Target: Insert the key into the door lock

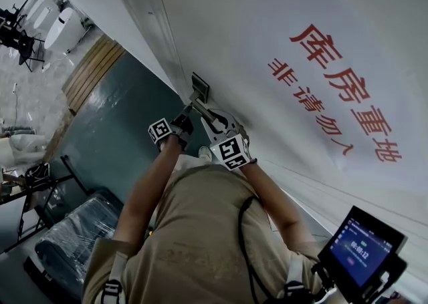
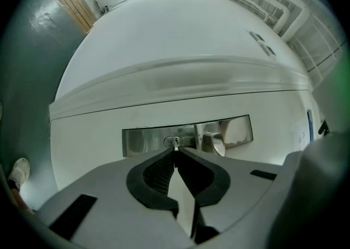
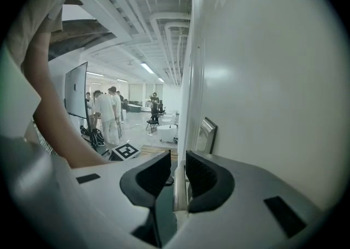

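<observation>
The white door [image 1: 281, 22] carries a steel lock plate [image 2: 186, 135] with a keyhole [image 2: 174, 142] and a lever handle [image 2: 219, 143]. My left gripper [image 2: 175, 152] points level at the plate and is shut on a small silver key [image 2: 175, 145]. The key's tip sits at the keyhole; how deep it goes is hidden. In the head view the left gripper [image 1: 188, 110] is just below the lock plate [image 1: 199, 87]. My right gripper [image 3: 178, 157] is beside the door, its jaws closed round the pale door handle [image 3: 180, 187], with the plate [image 3: 206, 134] just beyond.
Red characters [image 1: 341, 89] run across the door. A black screen device [image 1: 364, 246] hangs at the lower right. A wrapped dark case [image 1: 73, 236] lies on the green floor, with wooden boards [image 1: 90, 72] further off. Several people [image 3: 106, 114] stand far back in the room.
</observation>
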The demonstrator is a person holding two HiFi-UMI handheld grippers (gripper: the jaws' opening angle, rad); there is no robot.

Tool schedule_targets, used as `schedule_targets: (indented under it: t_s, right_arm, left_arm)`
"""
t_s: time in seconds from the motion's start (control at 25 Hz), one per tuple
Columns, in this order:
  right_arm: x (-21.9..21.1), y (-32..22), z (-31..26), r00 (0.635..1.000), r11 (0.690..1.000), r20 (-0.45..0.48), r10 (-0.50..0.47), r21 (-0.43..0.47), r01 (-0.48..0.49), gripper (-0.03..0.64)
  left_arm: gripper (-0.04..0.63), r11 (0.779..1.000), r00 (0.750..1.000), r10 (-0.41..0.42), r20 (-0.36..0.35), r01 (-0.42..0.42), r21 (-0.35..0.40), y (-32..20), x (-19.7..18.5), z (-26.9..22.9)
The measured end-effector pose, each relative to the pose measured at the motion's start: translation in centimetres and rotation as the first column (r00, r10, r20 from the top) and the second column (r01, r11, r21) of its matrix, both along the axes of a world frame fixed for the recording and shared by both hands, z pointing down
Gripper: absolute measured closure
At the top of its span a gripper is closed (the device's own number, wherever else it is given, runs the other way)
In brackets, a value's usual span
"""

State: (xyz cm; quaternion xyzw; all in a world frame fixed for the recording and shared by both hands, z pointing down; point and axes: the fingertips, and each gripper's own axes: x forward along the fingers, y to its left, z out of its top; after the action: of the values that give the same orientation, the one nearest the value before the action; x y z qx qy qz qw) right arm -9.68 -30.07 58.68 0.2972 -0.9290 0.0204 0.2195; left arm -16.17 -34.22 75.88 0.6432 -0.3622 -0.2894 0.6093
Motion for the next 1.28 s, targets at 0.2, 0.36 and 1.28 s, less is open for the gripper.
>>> schedule_targets:
  t_s: [0.2, 0.36, 1.28]
  right_arm:
    - [0.1, 0.0, 0.1, 1.0, 1.0, -0.003, -0.008, -0.003, 0.008, 0.538]
    - [0.3, -0.2, 0.1, 1.0, 1.0, -0.003, -0.004, -0.004, 0.004, 0.538]
    - [-0.1, 0.2, 0.3, 1.0, 1.0, -0.002, 0.0, -0.012, 0.0, 0.538]
  left_arm:
    - [0.561, 1.0, 1.0, 0.002, 0.0, -0.002, -0.005, -0.3, 0.1, 0.9]
    - [0.561, 1.0, 0.999, -0.004, -0.041, 0.003, -0.011, -0.2, 0.5, 0.4]
    - [0.561, 1.0, 0.997, -0.013, -0.078, 0.015, 0.021, -0.1, 0.1, -0.3]
